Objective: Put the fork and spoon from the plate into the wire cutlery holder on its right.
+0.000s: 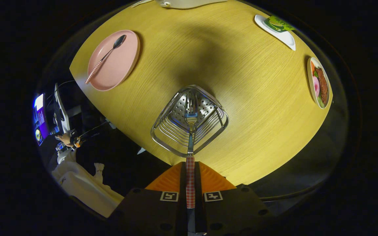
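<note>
Gripper (190,172) held above the near edge of the tabletop (248,98), looking down along its fingers. Both fingers pressed tight on the checked handle of the fork (190,131), which runs straight out from between them; no gap visible on either side of the handle. Fork's metal shaft crosses the near rim of the wire cutlery holder (162,126), and its tines sit inside the holder, over the perforated base (whether the tines touch that base, cannot tell). Holder stands on the tabletop just ahead of the fingers, close to the near edge, a broad shadow lying on the wood beyond it. Spoon (105,59) rests on the pink plate (123,70) toward the far left corner of the tabletop, well apart from the holder; its bowl points away, its checked handle reaches toward the plate's near-left rim and pokes slightly past it. Along the right edge, a small dish of food (311,82) with something brown, pink and green on it. Toward the far right corner, a white tray (285,37) carrying a green item (279,23), too small to make out. At the far edge, a pale object (185,3), cut off from view. Below the tabletop's left side, a lit screen (39,114) and a person's hand (66,139) nearby, with white cloth lower down.
</note>
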Motion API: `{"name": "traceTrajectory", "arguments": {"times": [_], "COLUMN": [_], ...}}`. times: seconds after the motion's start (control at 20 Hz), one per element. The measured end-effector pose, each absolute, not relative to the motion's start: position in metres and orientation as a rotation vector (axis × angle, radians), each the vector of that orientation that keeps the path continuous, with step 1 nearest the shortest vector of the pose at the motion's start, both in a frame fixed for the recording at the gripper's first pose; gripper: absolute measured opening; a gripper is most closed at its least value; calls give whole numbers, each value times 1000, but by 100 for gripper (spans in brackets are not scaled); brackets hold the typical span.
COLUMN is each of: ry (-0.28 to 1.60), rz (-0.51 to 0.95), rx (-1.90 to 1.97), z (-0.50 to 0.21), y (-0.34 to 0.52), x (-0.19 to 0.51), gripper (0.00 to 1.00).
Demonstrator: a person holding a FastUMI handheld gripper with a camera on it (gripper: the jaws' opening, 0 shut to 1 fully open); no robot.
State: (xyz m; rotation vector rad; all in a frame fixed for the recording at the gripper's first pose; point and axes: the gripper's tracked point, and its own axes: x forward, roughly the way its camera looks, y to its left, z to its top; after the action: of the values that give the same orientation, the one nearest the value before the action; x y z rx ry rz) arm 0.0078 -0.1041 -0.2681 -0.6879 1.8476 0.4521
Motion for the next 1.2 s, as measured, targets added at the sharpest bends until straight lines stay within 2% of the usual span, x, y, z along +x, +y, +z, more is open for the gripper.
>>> {"name": "traceTrajectory", "arguments": {"times": [0.2,0.25,0.3,0.35,0.45,0.55,0.6,0.7,0.75,0.95,1.2], "ry": [1790,1768,1746,1722,1682,1626,1588,1506,1464,1287,980], "rz": [449,452,454,464,471,479,484,485,480,482,464], "rx": [-655,-635,-629,-625,-599,-557,-525,-456,-432,-316,-243], "z": [-266,-263,-260,-256,-249,-238,-231,-218,-212,-179,-140], "y": [-94,-90,-88,-89,-86,-80,-75,-66,-63,-43,-13], "x": [23,26,29,29,29,28,28,28,28,19,13], "gripper": [17,32,39,54,71,87,87,100,97,98,100]}}
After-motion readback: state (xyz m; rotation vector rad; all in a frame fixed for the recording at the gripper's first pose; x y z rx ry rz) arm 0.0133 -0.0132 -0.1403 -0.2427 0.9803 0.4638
